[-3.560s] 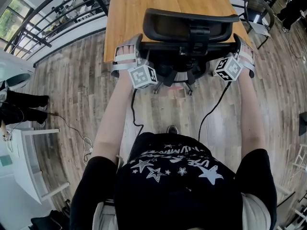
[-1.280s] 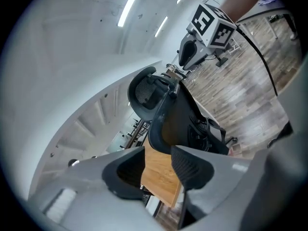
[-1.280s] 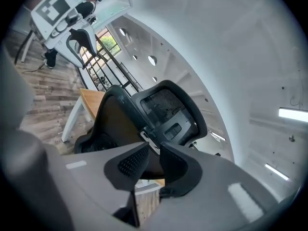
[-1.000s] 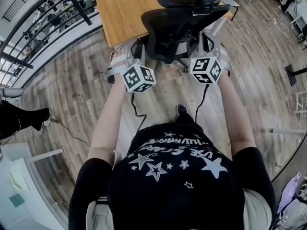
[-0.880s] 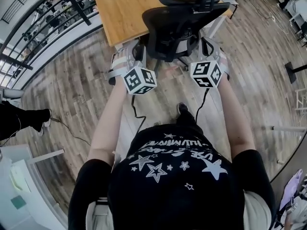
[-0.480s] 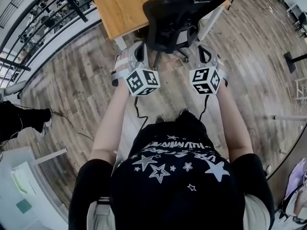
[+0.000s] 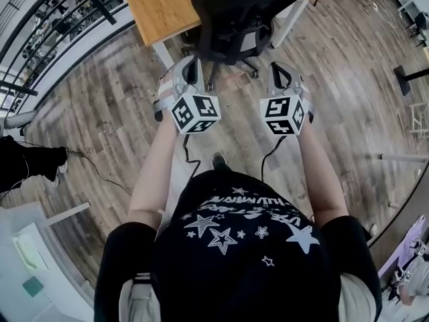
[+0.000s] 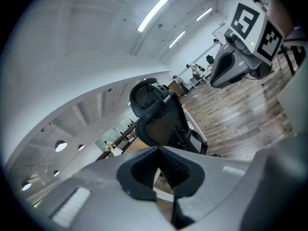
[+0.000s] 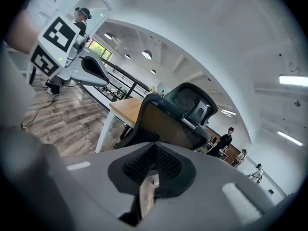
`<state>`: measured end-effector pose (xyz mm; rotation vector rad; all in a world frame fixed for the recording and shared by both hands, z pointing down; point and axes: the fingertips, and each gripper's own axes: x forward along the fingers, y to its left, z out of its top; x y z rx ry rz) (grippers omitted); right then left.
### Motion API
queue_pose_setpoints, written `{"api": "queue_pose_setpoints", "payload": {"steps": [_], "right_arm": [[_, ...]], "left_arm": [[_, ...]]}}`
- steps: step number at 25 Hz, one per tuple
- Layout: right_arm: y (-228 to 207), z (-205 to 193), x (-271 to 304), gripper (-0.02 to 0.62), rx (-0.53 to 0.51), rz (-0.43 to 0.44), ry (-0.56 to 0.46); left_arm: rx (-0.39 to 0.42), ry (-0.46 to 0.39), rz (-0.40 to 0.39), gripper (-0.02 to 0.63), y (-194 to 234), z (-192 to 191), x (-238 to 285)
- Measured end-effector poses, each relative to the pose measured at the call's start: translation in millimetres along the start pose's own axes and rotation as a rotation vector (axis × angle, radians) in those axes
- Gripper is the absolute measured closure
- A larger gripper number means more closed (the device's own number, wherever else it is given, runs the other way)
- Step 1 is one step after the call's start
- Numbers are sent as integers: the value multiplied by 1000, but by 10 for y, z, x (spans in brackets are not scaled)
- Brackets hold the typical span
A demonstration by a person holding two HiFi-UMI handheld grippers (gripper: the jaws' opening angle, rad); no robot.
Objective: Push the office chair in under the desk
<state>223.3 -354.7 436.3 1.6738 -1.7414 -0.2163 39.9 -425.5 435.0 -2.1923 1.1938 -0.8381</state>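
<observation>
Left gripper (image 7: 190, 66): jaws pressed together, nothing in them. The chair (image 7: 231, 19) sits just ahead between both grippers, its back facing them and clear of the tips, tucked against the desk (image 7: 157, 2). Right gripper (image 7: 279, 71): also closed and empty, about equally near.

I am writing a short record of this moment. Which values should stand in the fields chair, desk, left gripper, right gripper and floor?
chair: black office chair, at the desk's near edge, backrest towards the person
desk: wooden top, white legs
left gripper: shut, empty, apart from the chair
right gripper: shut, empty, apart from the chair
floor: wood planks
</observation>
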Motion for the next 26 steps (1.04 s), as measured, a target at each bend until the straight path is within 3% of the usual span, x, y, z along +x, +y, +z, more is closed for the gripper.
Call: {"api": "queue_pose_setpoints", "payload": {"steps": [9, 14, 26], "right_arm": [[312, -140, -624, 594, 45, 26, -1], [343, -249, -1046, 594, 36, 20, 4], [395, -380, -1772, 594, 33, 12, -20]], "left_arm": [[-98, 28, -58, 604, -331, -17, -635], [-139, 29, -50, 604, -436, 62, -989], [-145, 29, -50, 604, -757, 146, -1636]]}}
